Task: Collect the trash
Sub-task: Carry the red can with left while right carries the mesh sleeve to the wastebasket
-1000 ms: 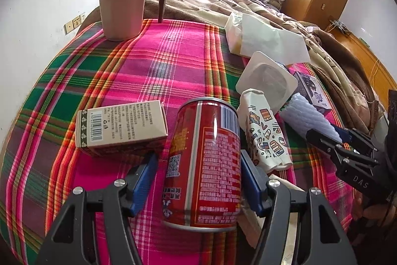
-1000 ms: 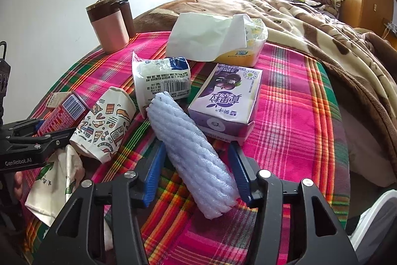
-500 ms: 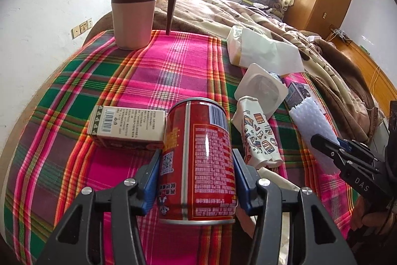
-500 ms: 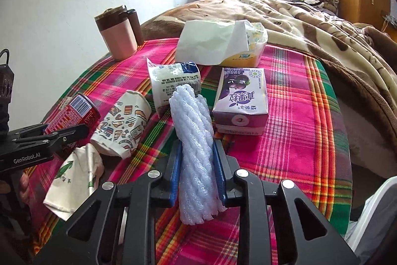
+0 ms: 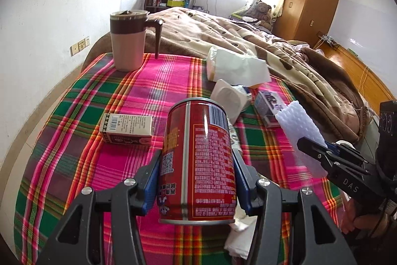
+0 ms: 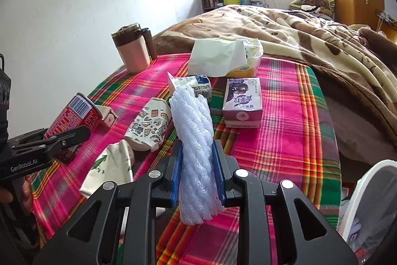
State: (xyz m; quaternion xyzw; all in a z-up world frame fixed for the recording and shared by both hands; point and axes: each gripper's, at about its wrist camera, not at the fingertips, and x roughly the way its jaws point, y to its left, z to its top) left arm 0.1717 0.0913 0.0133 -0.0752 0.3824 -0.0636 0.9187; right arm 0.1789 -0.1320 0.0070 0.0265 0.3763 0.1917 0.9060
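Note:
My left gripper (image 5: 196, 180) is shut on a red drink can (image 5: 197, 160), held upright above the plaid cloth (image 5: 106, 96). My right gripper (image 6: 197, 175) is shut on a white foam net sleeve (image 6: 194, 140), which it squeezes and holds off the cloth. In the left wrist view the right gripper (image 5: 320, 153) shows at the right with the foam sleeve (image 5: 300, 131). From the right wrist view the left gripper (image 6: 62, 140) shows at the left with the can (image 6: 72, 121). A patterned paper cup (image 6: 150, 124), a crumpled tissue (image 6: 109, 168), a small carton (image 5: 126, 128), a purple milk box (image 6: 242, 102) and a white packet (image 6: 196, 86) lie on the cloth.
A pink and brown mug (image 5: 127, 41) stands at the far left of the cloth. A tissue pack (image 6: 224, 57) lies at the back. A brown blanket (image 5: 260, 49) covers the bed beyond. A white bin rim (image 6: 367, 193) shows at the lower right of the right wrist view.
Both grippers closed, the left on the red can and the right on the foam sleeve, squeezing it. Both then rose with their loads off the cloth.

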